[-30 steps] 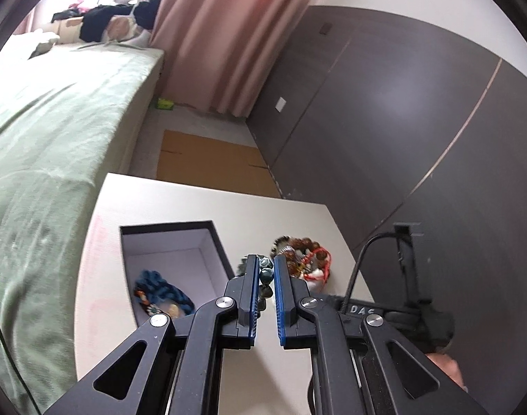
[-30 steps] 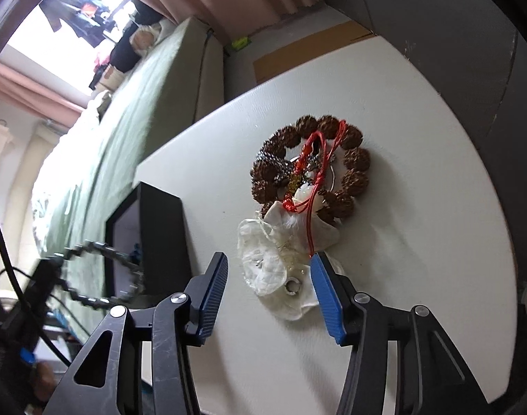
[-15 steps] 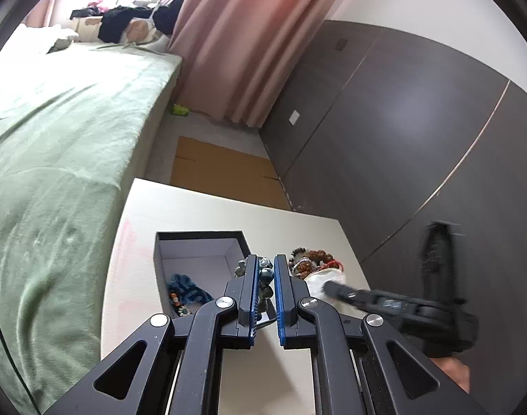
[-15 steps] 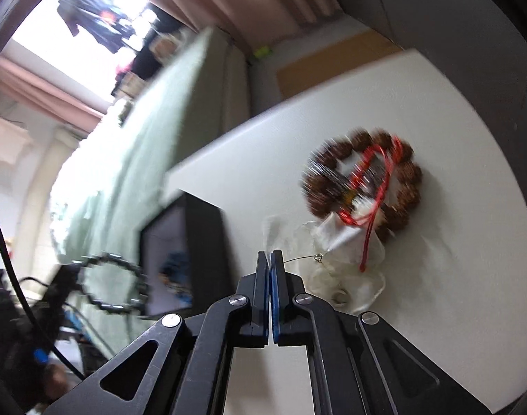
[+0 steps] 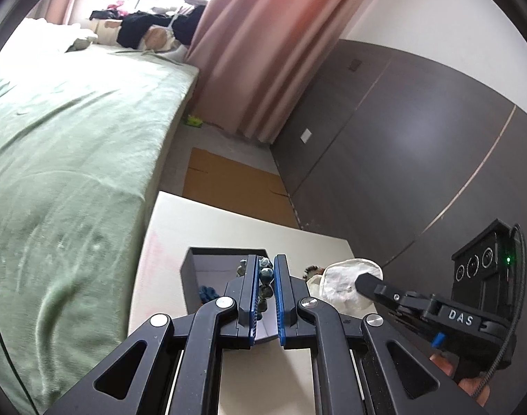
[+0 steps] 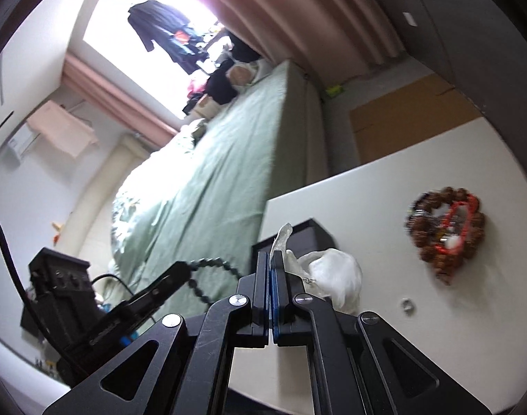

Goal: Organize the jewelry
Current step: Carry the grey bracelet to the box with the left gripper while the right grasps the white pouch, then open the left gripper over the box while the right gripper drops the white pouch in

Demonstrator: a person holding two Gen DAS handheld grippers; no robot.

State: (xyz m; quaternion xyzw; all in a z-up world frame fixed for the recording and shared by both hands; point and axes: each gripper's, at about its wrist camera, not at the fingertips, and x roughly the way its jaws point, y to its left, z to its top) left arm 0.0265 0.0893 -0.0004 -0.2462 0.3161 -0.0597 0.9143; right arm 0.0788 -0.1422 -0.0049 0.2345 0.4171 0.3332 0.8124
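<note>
A white table [image 6: 384, 186] is seen beside a green-covered bed [image 5: 73, 145], with pink curtains [image 5: 263, 52] behind. A black box [image 5: 208, 269] stands open on the table. A dark beaded bracelet [image 5: 266, 276] is gripped between the clenched fingers of the left gripper [image 5: 266, 297], above the box. A white translucent pouch [image 6: 329, 273] is pinched by the shut right gripper [image 6: 271, 276] and hangs clear of the table. A brown bead bracelet with red cord [image 6: 445, 231] and a small ring [image 6: 407, 305] lie on the table, apart from the box.
</note>
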